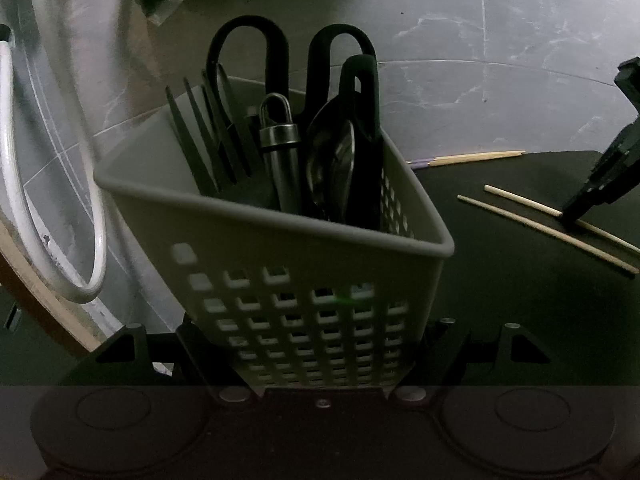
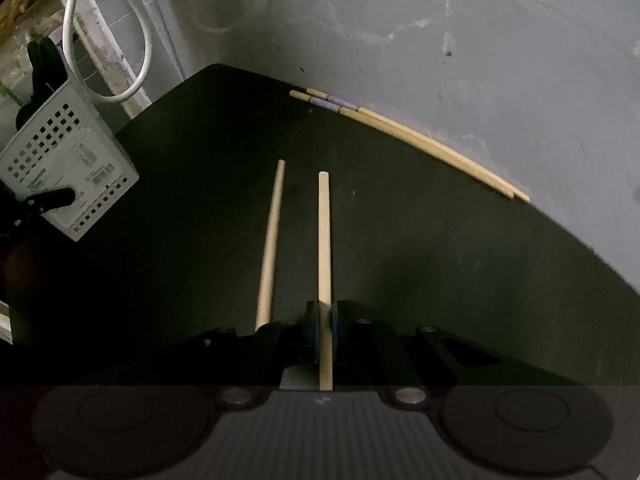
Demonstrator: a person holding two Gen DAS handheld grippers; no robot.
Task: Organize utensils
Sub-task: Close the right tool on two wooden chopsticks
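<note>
My left gripper (image 1: 320, 344) is shut on the lower walls of a white perforated utensil basket (image 1: 280, 224) and holds it tilted. In the basket stand black scissors (image 1: 248, 52), a black slotted fork (image 1: 208, 140), a metal spoon (image 1: 332, 160) and a grey handle with a metal loop (image 1: 280, 140). My right gripper (image 2: 325, 316) is shut on a plain wooden chopstick (image 2: 324, 232) lying on the dark table (image 2: 440, 260). Its twin (image 2: 272, 236) lies just to the left, free. The left wrist view shows the right gripper (image 1: 576, 216) far right.
Two chopsticks with purple bands (image 2: 400, 128) lie along the table's far edge. The basket (image 2: 68, 160) hangs at the table's left side. A white cable (image 1: 16, 160) loops behind it. Grey concrete (image 2: 480, 40) lies beyond the table.
</note>
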